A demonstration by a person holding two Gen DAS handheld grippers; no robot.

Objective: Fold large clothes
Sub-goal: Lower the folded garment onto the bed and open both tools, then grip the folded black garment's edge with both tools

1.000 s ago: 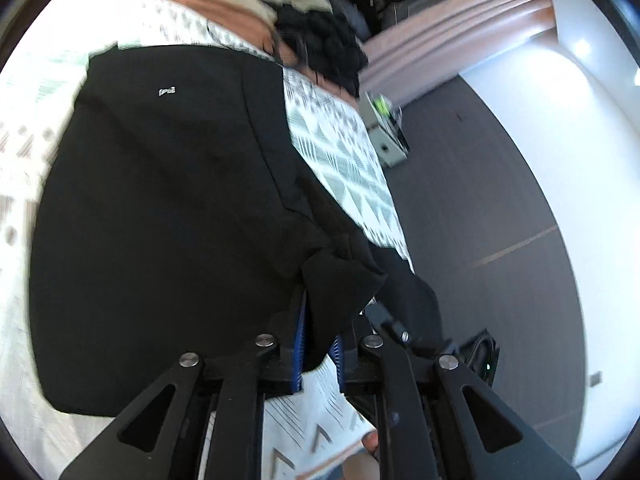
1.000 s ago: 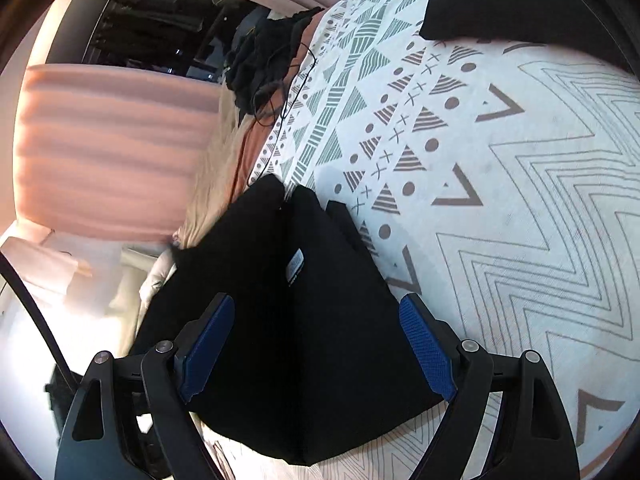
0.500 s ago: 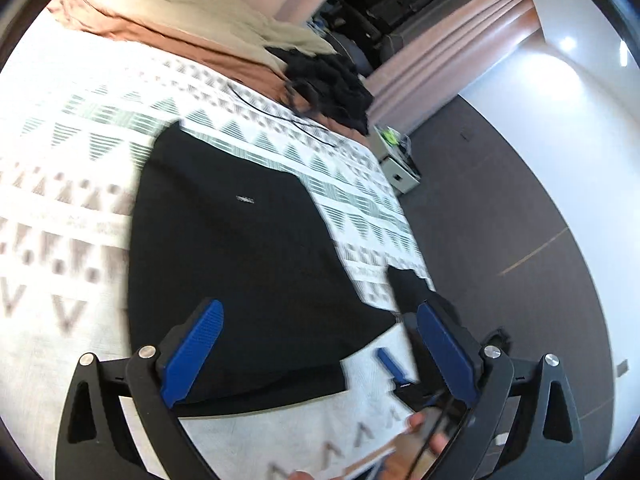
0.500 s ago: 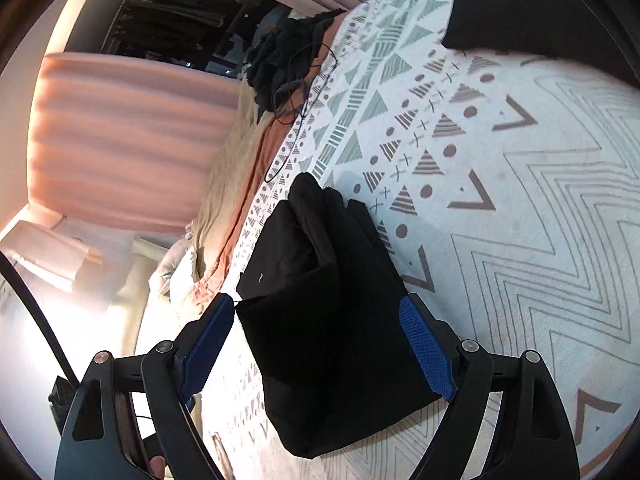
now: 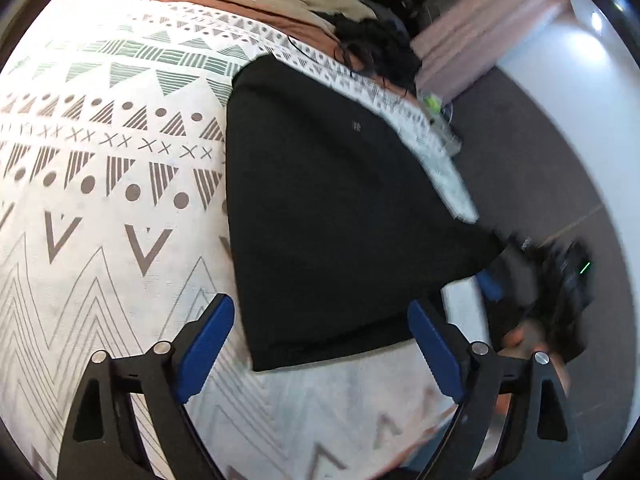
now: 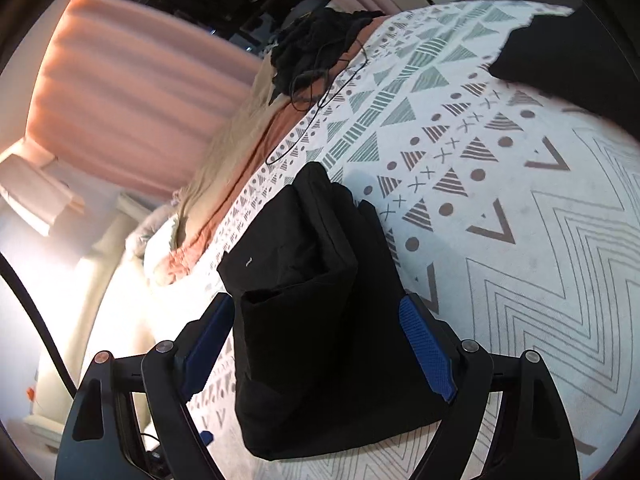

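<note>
Left wrist view: the left tool (image 5: 318,338) hangs with fingers spread apart, gripping nothing, above the patterned bed cover (image 5: 100,208); a flat black garment (image 5: 332,208) lies ahead of it, between the fingertips and beyond. Right wrist view: the right tool (image 6: 316,344) is likewise spread wide, a folded black bundle (image 6: 316,320) lying between its fingers, untouched as far as shows.

Black garment (image 5: 332,208) on a white bedspread (image 5: 100,240) patterned with grey-brown chevrons, triangles, dots, green striped triangles.
</note>
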